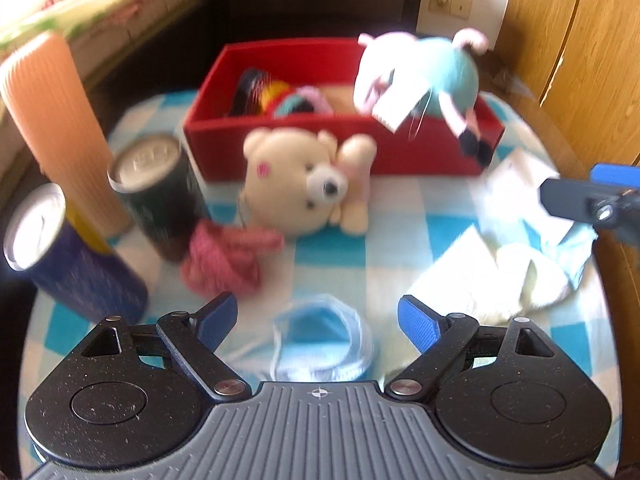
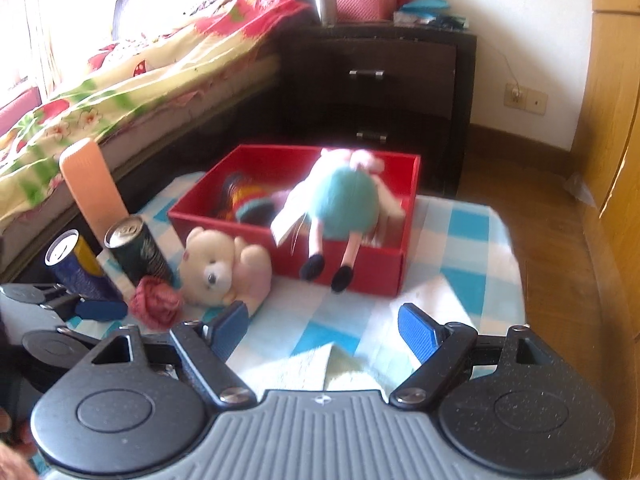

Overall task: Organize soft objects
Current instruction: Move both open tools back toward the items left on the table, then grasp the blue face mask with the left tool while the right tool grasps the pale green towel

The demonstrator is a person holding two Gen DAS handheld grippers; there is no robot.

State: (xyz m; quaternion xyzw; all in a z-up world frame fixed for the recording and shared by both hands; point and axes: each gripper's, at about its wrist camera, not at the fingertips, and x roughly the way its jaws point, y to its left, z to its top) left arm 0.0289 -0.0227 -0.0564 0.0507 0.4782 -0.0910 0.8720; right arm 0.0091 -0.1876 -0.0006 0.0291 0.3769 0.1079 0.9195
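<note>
A red box stands at the back of the checkered cloth with a striped knitted item inside. A pig plush in a teal dress lies over the box's front wall, blurred, legs dangling outside. In front of the box a cream teddy bear lies beside a pink knitted piece. My left gripper is open and empty just above a light-blue fabric piece. My right gripper is open and empty over white cloths, which also show at the right.
Two drink cans and an orange ribbed cylinder stand at the left. A bed and dark nightstand lie behind the box, with a wooden wardrobe on the right.
</note>
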